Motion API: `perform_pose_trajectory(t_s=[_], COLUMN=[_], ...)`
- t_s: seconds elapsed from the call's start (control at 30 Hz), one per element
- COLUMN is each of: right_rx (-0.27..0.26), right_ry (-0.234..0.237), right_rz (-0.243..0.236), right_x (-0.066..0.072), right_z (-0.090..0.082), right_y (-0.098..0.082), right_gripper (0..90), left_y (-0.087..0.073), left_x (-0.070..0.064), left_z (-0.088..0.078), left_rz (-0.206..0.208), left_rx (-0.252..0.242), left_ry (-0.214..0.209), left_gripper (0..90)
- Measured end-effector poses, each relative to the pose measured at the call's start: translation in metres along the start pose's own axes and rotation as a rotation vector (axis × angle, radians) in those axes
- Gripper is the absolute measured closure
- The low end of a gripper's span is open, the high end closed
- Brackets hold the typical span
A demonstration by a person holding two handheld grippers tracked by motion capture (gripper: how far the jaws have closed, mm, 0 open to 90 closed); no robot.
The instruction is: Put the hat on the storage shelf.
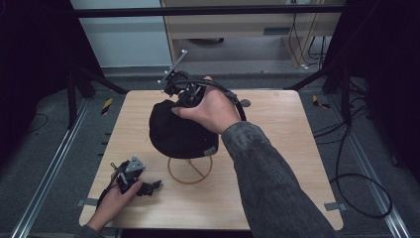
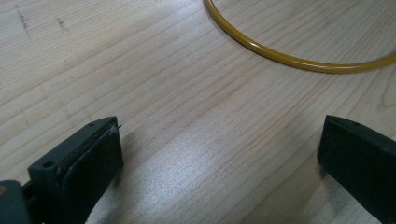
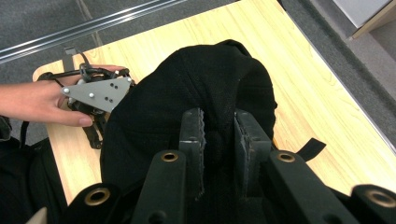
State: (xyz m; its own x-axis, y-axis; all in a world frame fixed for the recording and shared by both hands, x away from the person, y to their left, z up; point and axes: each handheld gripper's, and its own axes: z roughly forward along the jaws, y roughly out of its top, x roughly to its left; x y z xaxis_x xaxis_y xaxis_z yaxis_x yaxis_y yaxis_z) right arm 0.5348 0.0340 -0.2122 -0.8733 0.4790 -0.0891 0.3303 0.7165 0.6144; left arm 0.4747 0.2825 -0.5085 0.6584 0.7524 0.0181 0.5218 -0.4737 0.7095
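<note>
Right tool (image 3: 219, 140) pinches black cap (image 3: 187, 93) crown above yellow ring stand (image 1: 190, 171); left tool (image 2: 219, 154) wide open, resting on tabletop (image 2: 187, 93).

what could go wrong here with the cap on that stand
1. The right gripper pinches only a small fold of fabric at the top of the black cap, so the cloth may slip out if pulled.
2. The cap sits over a light yellow wire stand; lifting or tugging could drag or tip the stand.
3. The left gripper rests open on the table, apart from the stand's ring, so nothing steadies the stand.
</note>
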Motion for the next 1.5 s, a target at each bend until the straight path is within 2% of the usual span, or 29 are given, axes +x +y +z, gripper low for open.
perform_pose_trajectory(t_s=[0.67, 0.83, 1.13, 1.5], right_rx=[0.03, 0.039, 0.021, -0.006], right_ry=[0.004, -0.004, 0.004, 0.01], right_rz=[-0.004, -0.005, 0.019, 0.018], right_x=[0.001, 0.001, -0.002, -0.001], right_z=[0.006, 0.008, 0.005, 0.002], right_y=[-0.001, -0.004, -0.01, -0.013], right_gripper=[70.5, 65.8, 60.4, 58.8], left_y=[0.0, 0.0, 0.0, 0.0], left_x=[0.0, 0.0, 0.0, 0.0], left_z=[0.0, 0.0, 0.0, 0.0], left_rz=[0.0, 0.0, 0.0, 0.0], left_rx=[0.0, 0.0, 0.001, 0.0], left_ry=[0.0, 0.0, 0.0, 0.0], left_gripper=[0.0, 0.0, 0.0, 0.0])
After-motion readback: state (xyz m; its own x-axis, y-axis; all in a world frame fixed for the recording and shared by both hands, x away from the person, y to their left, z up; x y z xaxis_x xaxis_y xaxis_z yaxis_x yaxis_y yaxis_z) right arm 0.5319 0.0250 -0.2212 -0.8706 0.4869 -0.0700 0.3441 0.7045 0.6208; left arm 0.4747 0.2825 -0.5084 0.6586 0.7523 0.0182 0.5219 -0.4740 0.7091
